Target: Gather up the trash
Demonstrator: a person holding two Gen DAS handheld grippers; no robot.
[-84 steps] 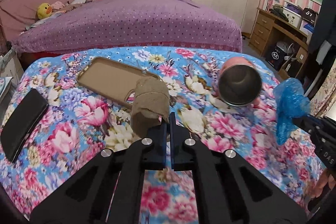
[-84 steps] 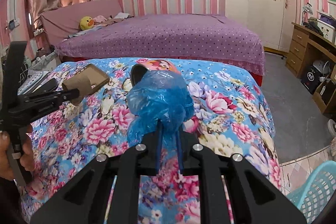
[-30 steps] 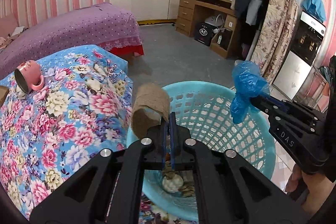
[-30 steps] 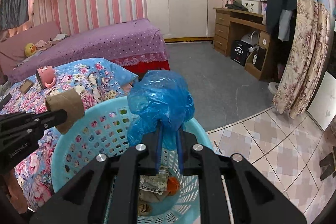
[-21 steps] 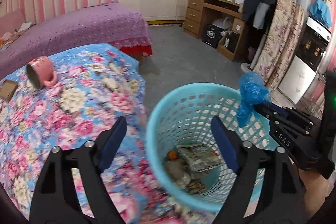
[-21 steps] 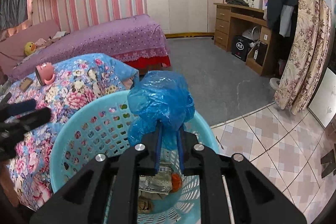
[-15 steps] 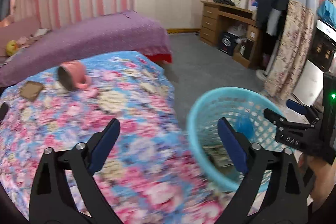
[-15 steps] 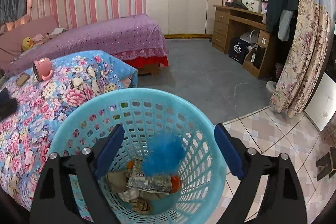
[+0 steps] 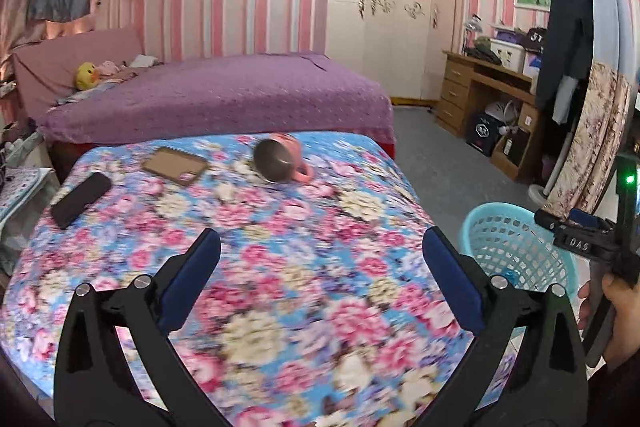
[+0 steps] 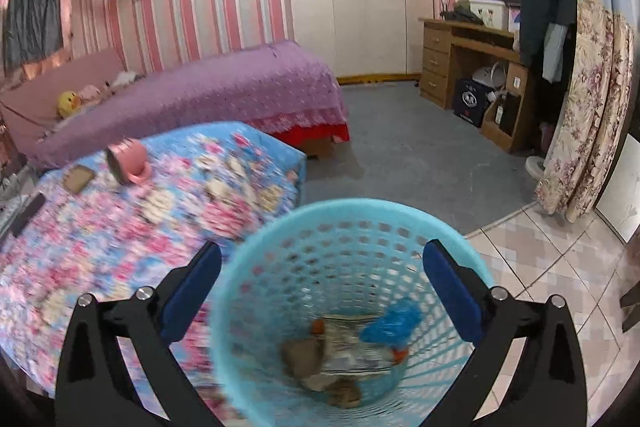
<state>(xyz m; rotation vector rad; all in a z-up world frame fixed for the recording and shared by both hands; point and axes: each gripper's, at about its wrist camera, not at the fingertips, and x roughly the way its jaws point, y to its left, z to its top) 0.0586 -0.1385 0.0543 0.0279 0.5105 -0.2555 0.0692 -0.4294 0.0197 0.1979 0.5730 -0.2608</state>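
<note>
Now both your left gripper [image 9: 320, 267] and right gripper [image 10: 322, 277] gape empty, jaws opening, the blue bag [image 10: 390, 319] lying in the basket [image 10: 256, 267], so next scan the floral cover [image 9: 280, 227] beyond for remaining trash.

The left hand-held gripper [image 9: 320, 259] was tilted downward, its jaws opening wide with nothing between them. The right hand-held gripper [image 10: 322, 263] also pointed downward, jaws opening and holding nothing. A hand [image 9: 618, 311] gripped its handle from below.
</note>
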